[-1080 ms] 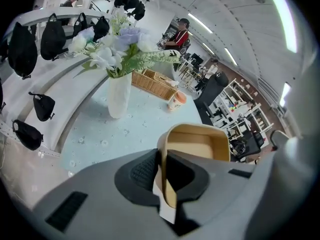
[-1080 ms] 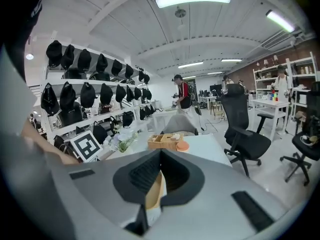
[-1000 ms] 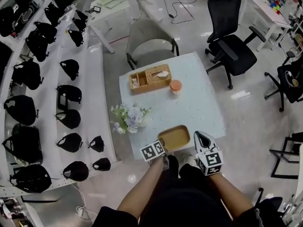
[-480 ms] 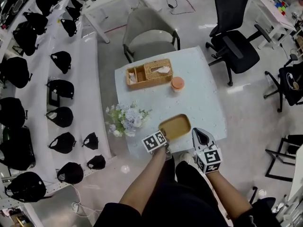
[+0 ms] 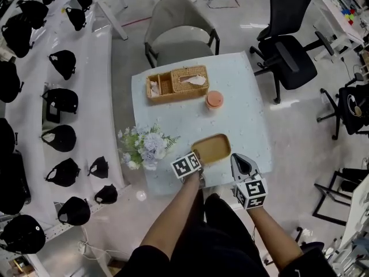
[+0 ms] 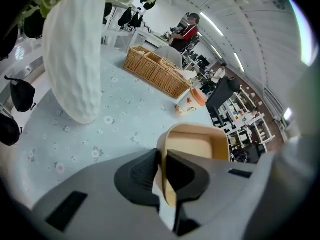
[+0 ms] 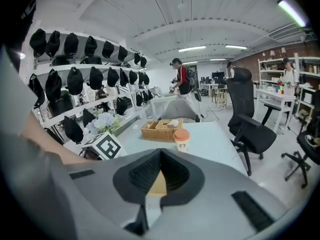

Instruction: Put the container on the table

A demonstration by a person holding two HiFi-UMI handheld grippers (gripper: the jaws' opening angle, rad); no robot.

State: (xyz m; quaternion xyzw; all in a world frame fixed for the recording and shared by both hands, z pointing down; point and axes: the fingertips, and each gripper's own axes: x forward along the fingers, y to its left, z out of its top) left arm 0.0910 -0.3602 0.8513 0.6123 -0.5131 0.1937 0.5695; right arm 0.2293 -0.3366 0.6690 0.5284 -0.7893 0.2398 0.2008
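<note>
The container (image 5: 212,148), a shallow tan rectangular tub, is low over the near part of the pale flowered table (image 5: 242,114). I cannot tell whether it touches the cloth. My left gripper (image 5: 199,167) is shut on its near left rim. In the left gripper view the rim (image 6: 164,181) stands pinched between the dark pads and the tub (image 6: 200,141) stretches away beyond them. My right gripper (image 5: 242,165) hovers just right of the tub at the table's near edge, shut and empty. In the right gripper view a strip of the tub (image 7: 158,185) shows behind the jaws.
A wicker basket (image 5: 176,82) and a paper cup with an orange lid (image 5: 214,100) stand at the table's far side. A white vase of flowers (image 5: 144,148) stands at the near left corner. A grey chair (image 5: 180,30) is behind the table, a black office chair (image 5: 291,51) to the right, and cap shelves (image 5: 57,97) to the left.
Both grippers have moved forward and down towards the table. The container, still in the left gripper, now lies further in over the tabletop.
</note>
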